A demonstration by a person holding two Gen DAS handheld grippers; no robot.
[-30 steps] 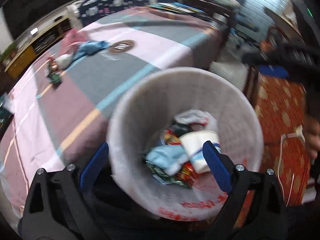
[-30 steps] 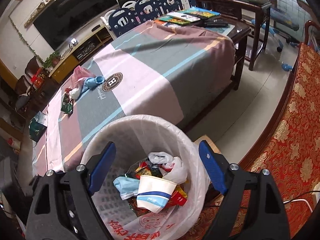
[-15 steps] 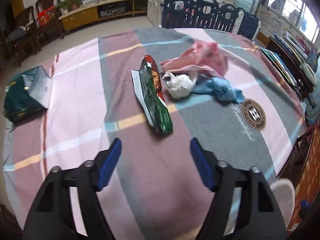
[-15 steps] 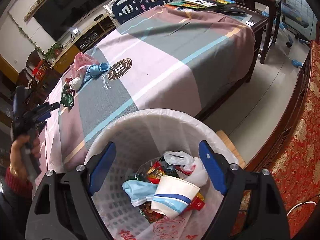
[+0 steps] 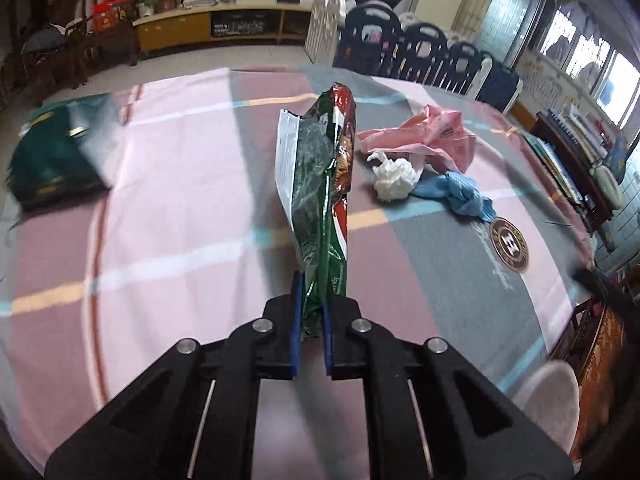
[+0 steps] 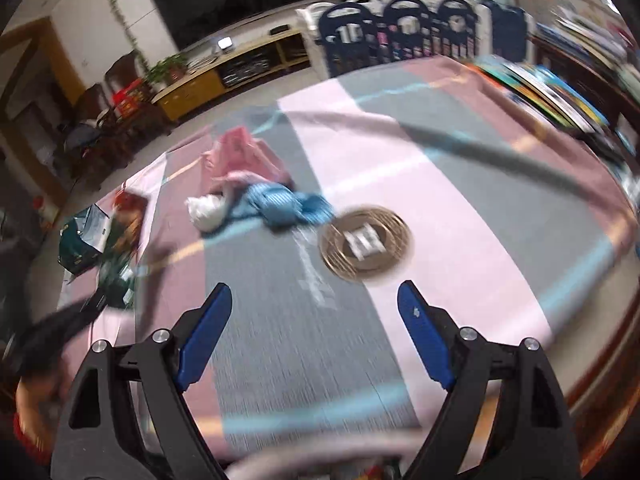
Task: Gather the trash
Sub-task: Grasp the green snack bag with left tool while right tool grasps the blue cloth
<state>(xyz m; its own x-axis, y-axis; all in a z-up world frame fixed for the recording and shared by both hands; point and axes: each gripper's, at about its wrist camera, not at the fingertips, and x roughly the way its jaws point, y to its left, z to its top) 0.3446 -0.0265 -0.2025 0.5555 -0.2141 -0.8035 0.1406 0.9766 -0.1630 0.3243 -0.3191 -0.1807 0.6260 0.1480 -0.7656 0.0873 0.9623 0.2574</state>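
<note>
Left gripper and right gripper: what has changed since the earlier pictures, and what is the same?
The left gripper left the bin, reached over the table and has just closed on the green snack bag. The right gripper swung from the bin toward the table, open and empty throughout. Pink bag, white wad and blue cloth stayed put.

bare tablecloth (image 6: 288,340) ahead of right tool (image 6: 310,338), pink bag (image 6: 244,156), blue cloth (image 6: 288,206) beyond

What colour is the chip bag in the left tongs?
Green, with red and a white edge; the chip bag shows best in the left wrist view.
</note>
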